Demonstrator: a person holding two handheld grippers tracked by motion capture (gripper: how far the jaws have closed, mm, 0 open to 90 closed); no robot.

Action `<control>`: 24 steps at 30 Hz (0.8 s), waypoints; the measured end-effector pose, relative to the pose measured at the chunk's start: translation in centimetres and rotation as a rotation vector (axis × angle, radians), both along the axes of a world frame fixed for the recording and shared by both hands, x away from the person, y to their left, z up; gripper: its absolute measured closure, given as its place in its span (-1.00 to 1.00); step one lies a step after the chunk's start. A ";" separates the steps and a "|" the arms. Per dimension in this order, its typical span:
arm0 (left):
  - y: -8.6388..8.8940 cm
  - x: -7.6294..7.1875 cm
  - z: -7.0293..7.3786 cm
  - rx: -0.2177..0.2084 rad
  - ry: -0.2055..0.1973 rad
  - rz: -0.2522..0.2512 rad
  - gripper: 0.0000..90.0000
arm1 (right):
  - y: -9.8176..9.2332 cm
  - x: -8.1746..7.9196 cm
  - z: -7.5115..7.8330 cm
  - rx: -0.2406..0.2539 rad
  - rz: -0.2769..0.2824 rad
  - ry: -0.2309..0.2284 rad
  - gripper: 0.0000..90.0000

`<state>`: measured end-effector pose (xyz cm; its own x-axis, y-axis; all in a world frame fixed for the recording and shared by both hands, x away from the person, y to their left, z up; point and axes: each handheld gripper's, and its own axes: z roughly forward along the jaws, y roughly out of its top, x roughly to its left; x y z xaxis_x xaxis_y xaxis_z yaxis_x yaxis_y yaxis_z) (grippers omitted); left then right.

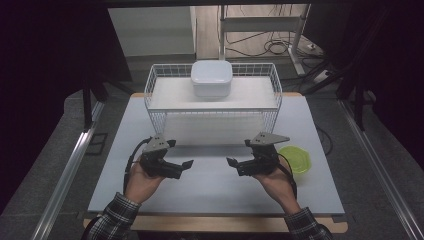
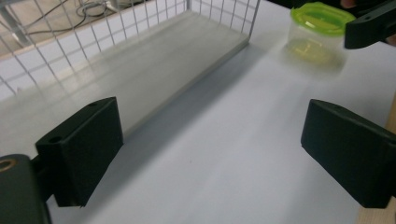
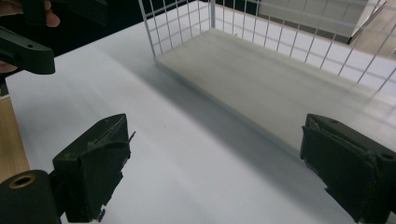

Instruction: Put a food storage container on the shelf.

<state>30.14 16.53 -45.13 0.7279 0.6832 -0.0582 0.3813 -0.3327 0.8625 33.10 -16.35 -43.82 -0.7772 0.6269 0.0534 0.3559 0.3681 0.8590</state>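
Nothing is gripped yet; this reads as the opening stance. The left tongs (image 1: 189,164) and right tongs (image 1: 231,162) are held wide open, empty, above the surface (image 1: 210,187). The green-lidded container (image 1: 296,159) is seen beside the right hand; it probably gets approached next, perhaps for the wire shelf (image 1: 212,97).

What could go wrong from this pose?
1. The green-lidded container sits right beside the right gripper, behind its wrist; pulling that hand back or swinging it outward could knock it toward the table's right edge.
2. The white box rests on the top shelf of the wire rack, at its back; reaching it means clearing the raised wire rim, which open jaws could snag.
3. The left gripper faces the right one closely; a move inward by both could make them collide.
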 end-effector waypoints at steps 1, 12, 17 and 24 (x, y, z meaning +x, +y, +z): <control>0.1 -0.1 -0.3 -0.005 0.008 0.002 -0.91 | -0.1 -0.1 -0.2 0.002 0.000 0.001 -0.81; 1.0 -1.8 -2.9 -0.015 0.000 0.024 -0.96 | -2.2 -1.8 -2.4 0.029 -0.036 0.017 -0.81; 2.2 -3.1 -4.2 0.009 -0.008 0.074 -0.95 | -2.6 -2.8 -3.3 -0.002 -0.041 0.012 -0.81; 3.1 -4.2 -5.0 0.036 -0.004 0.106 -0.92 | -2.3 -3.5 -4.8 -0.040 -0.024 0.051 -0.80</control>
